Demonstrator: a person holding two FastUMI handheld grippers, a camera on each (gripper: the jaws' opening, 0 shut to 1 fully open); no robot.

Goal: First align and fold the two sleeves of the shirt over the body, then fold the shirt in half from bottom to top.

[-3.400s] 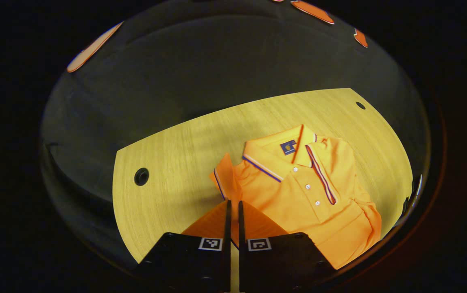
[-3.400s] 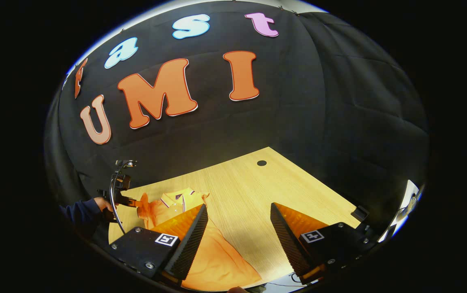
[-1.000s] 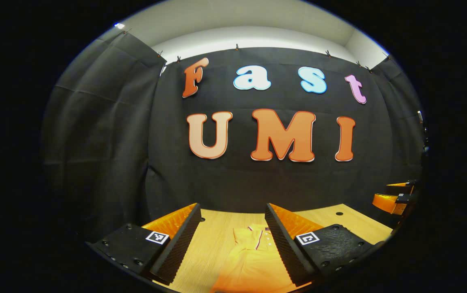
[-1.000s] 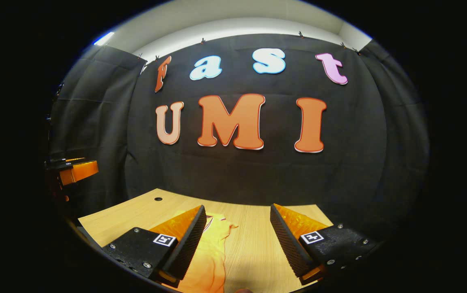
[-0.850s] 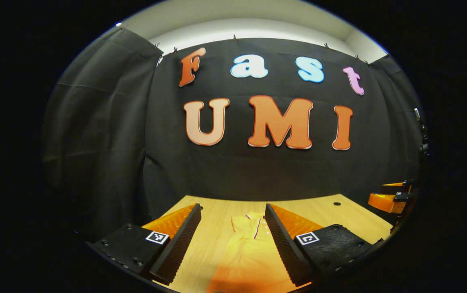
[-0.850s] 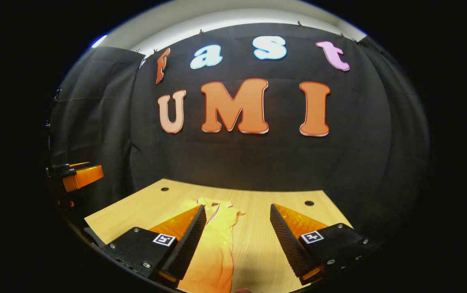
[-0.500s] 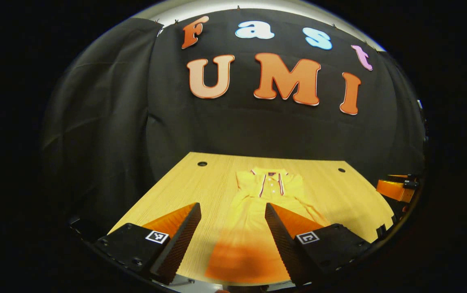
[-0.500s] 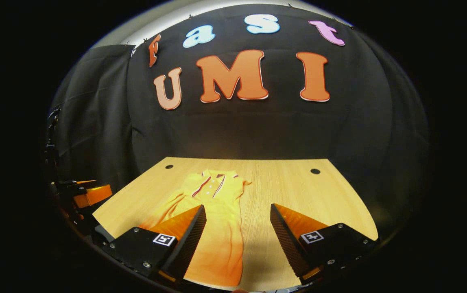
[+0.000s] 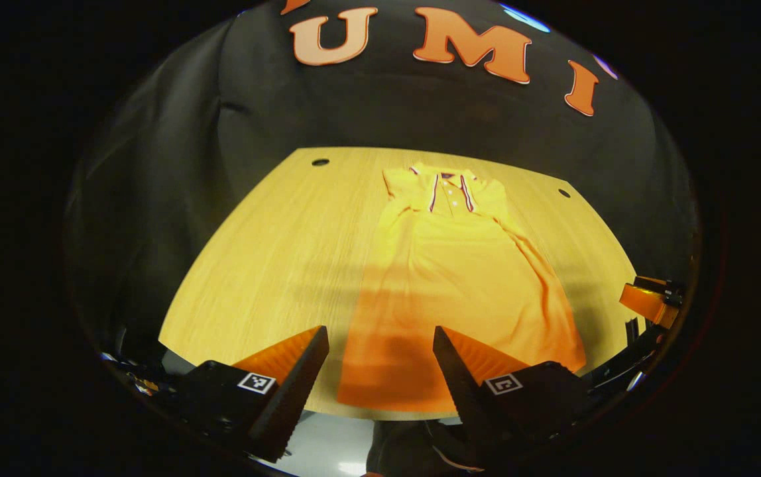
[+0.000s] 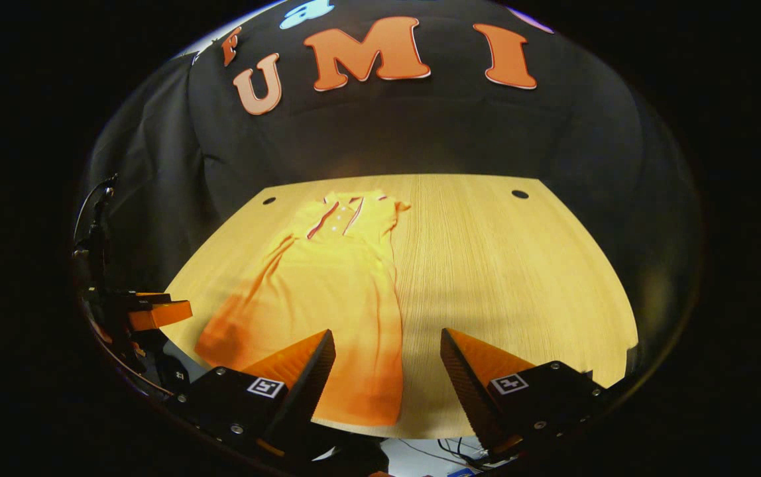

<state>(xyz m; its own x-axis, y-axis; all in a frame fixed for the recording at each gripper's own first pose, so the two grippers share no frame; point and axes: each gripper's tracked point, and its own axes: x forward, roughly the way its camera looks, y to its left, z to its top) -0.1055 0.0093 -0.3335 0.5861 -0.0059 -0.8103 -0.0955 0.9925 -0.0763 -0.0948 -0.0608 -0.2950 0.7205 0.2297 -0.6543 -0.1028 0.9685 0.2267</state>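
An orange shirt (image 9: 460, 278) lies flat and lengthwise on the wooden table (image 9: 274, 252), collar toward the far edge and hem at the near edge, its sleeves apparently already laid over the body. The left gripper (image 9: 380, 361) hangs above the hem with its jaws spread wide and empty; the right gripper (image 10: 387, 361) hovers at the hem's right corner, also wide open with nothing in it. The bottom-to-top fold looks to be next, and the risk lies in the grab: if either claw pinches only the top layer, or the two catch the hem unevenly, the fold could skew and a tucked sleeve could slide back out. The hem sits right at the table's near edge, so a low approach could knock the rim. Two round holes (image 9: 320, 161) mark the table's far corners beyond the collar; black cloth (image 9: 175, 165) walls the booth behind.
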